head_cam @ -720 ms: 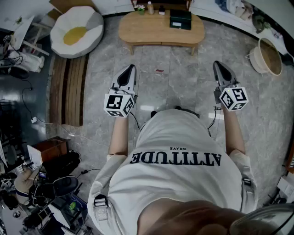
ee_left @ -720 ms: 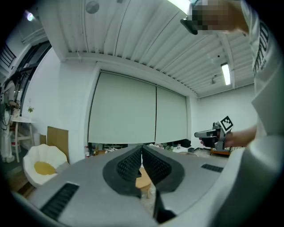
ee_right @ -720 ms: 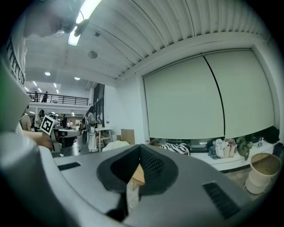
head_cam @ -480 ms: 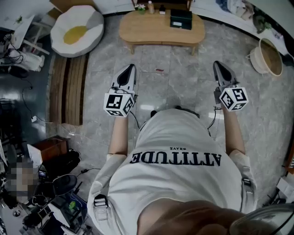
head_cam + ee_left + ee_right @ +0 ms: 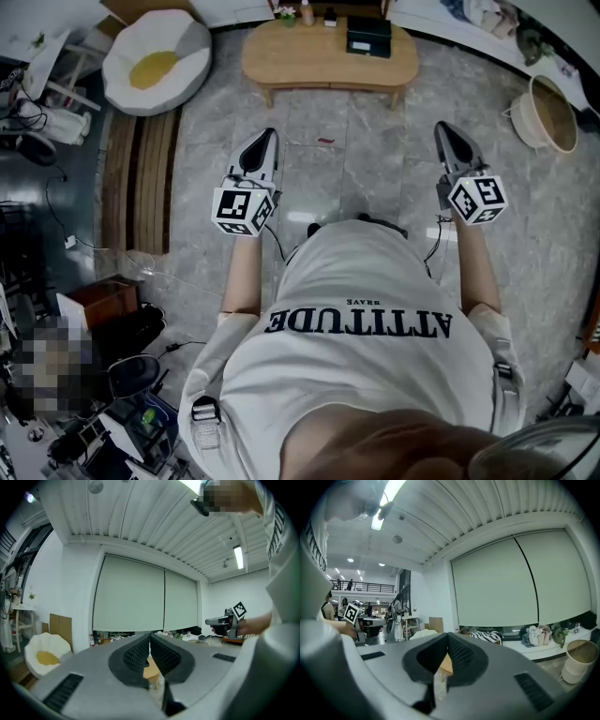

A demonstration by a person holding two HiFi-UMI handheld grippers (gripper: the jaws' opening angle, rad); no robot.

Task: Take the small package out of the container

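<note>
The left tongs (image 5: pixel 267 137) and right tongs (image 5: pixel 445 129) are held level over the gray floor (image 5: pixel 356 155), each with its jaws pressed together on nothing. Well beyond them, a dark green container (image 5: pixel 367 37) sits right of centre on the far wooden tabletop (image 5: pixel 295 58); its contents cannot be made out.

left gripper (image 5: pixel 269 137), right gripper (image 5: pixel 443 129): closed, level

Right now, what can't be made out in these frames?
- Head view: whether the dark box on the wooden table holds a small package; too far and small.
- Both gripper views: that table is mostly hidden behind the shut jaws of the left gripper and right gripper.
- Head view: the red speck on the floor, too small to name.
</note>
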